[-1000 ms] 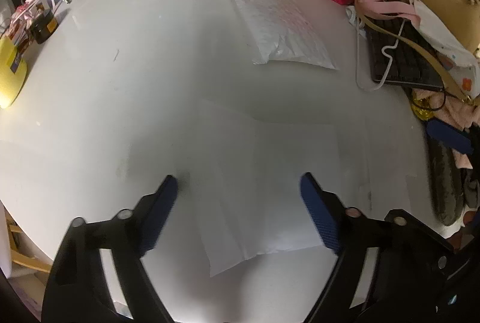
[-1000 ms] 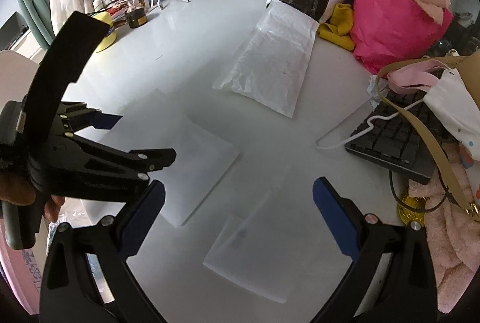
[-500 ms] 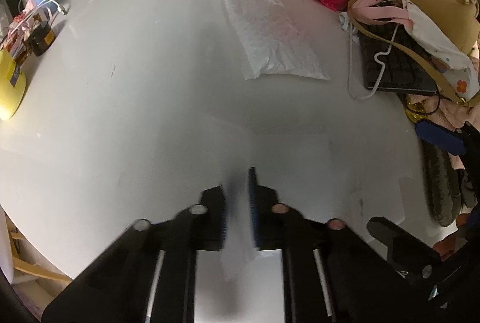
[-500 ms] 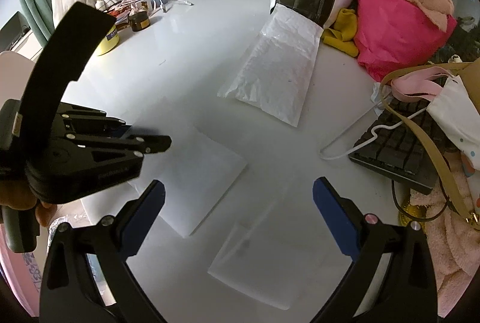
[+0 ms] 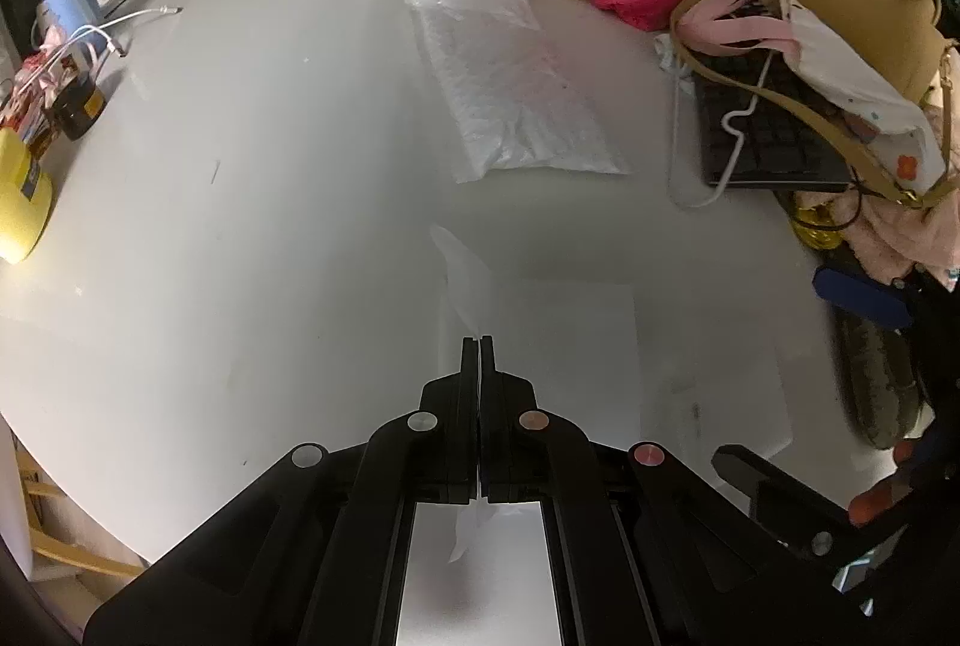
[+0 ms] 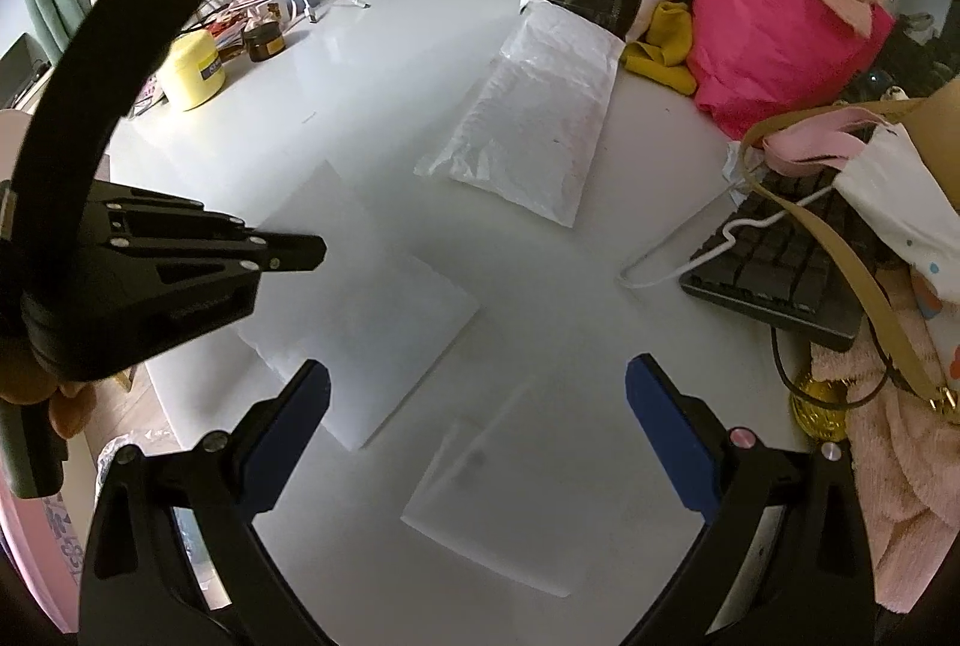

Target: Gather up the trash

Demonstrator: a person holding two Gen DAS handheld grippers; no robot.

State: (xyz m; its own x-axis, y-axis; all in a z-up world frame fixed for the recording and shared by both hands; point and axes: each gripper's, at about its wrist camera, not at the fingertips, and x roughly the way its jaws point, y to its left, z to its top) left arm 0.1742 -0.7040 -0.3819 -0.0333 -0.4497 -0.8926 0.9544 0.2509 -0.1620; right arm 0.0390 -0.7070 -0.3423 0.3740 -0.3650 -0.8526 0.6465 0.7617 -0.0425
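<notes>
A: Translucent white plastic, a thin sheet (image 5: 465, 280), is standing pinched between the closed fingers of the left gripper (image 5: 478, 346), its free edge rising off the white table (image 5: 270, 202). In the right wrist view the same sheet (image 6: 384, 310) is showing flat, partly hidden behind the left gripper (image 6: 288, 253).

B: And the right gripper (image 6: 477, 394)?

A: Its blue-padded fingers are standing wide apart, holding nothing, hovering over a second clear sheet (image 6: 510, 490) that is hard to make out against the table.

B: Anything else lying there?

A: A bubble mailer (image 6: 528, 129) is lying farther back, well apart from both sheets. A black keyboard (image 6: 780, 262) is sitting at the right, half buried under a tan bag strap (image 6: 840, 250) and pink cloth (image 6: 888, 460). A yellow jar (image 6: 195, 66) is standing at the left edge; its label is too small to read.
</notes>
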